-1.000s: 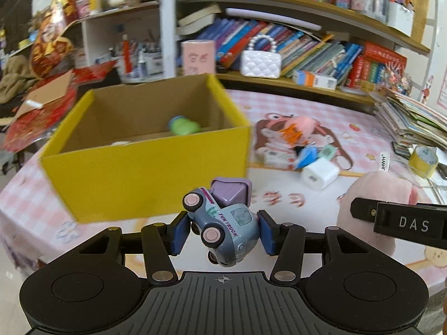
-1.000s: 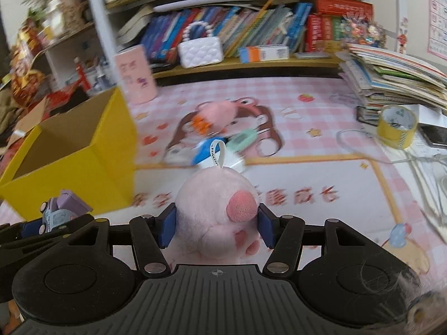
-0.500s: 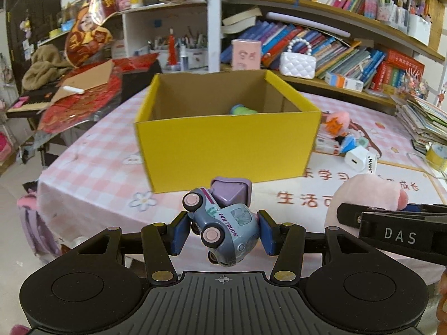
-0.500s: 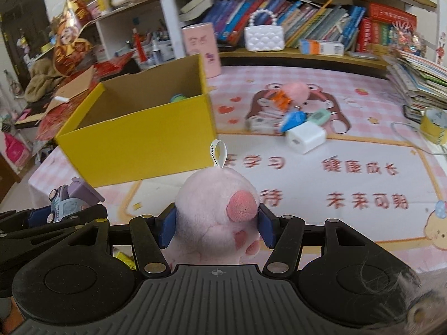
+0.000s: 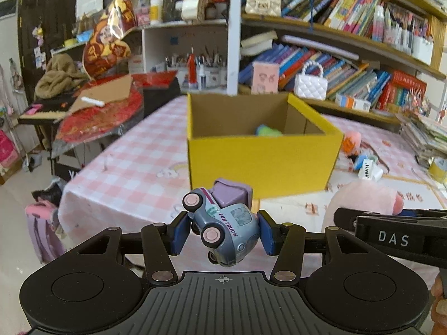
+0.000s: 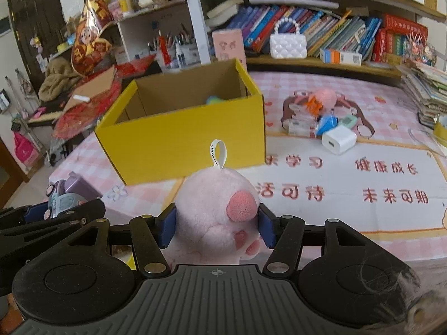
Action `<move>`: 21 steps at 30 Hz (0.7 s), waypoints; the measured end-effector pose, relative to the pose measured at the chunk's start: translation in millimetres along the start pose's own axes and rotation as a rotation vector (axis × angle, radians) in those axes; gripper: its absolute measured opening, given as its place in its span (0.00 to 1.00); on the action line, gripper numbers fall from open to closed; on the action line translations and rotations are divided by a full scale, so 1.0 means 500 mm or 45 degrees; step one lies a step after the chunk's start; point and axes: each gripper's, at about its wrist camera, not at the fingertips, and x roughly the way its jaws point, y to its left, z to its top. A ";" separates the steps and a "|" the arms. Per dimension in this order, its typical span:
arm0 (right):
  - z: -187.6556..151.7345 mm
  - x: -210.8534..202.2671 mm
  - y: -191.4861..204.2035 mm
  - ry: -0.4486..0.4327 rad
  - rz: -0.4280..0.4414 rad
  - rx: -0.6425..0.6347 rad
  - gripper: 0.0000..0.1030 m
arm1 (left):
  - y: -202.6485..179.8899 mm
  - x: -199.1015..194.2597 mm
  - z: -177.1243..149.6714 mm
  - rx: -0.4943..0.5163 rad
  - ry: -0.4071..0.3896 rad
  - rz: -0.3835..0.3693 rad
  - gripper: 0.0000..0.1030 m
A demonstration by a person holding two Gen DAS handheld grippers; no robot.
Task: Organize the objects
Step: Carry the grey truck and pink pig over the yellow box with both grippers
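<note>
My left gripper [image 5: 223, 236] is shut on a blue-grey toy truck [image 5: 226, 223] with pink wheels and a purple back, held above the table's near edge. My right gripper [image 6: 216, 229] is shut on a pink plush toy [image 6: 215, 217] with a white loop tag. It also shows at the right of the left wrist view [image 5: 363, 198]. An open yellow cardboard box [image 5: 262, 156] stands ahead on the pink checked tablecloth, also in the right wrist view [image 6: 184, 142]. A green object [image 5: 266, 131] lies inside it. The truck shows at the left of the right wrist view [image 6: 65, 195].
Right of the box lie a white charger [image 6: 338, 139], a blue item [image 6: 327, 121], a pink plush [image 6: 322, 99] and other small things. Stacked books [image 6: 427, 89] and a yellow tape roll [image 6: 441, 124] sit at far right. Bookshelves [image 5: 335, 64] stand behind; the table's left edge [image 5: 65, 195] drops to the floor.
Both grippers have drawn back from the box and swung left, still holding their toys. The box now looks smaller and farther, and more of the table's left side and floor shows.
</note>
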 end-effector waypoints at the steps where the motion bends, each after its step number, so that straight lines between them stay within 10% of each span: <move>1: 0.007 -0.003 0.004 -0.020 -0.005 -0.004 0.54 | 0.004 -0.004 0.008 0.001 -0.022 -0.001 0.49; 21: 0.245 0.056 0.016 -0.430 -0.025 -0.262 0.54 | -0.003 0.093 0.188 -0.003 -0.270 0.029 0.49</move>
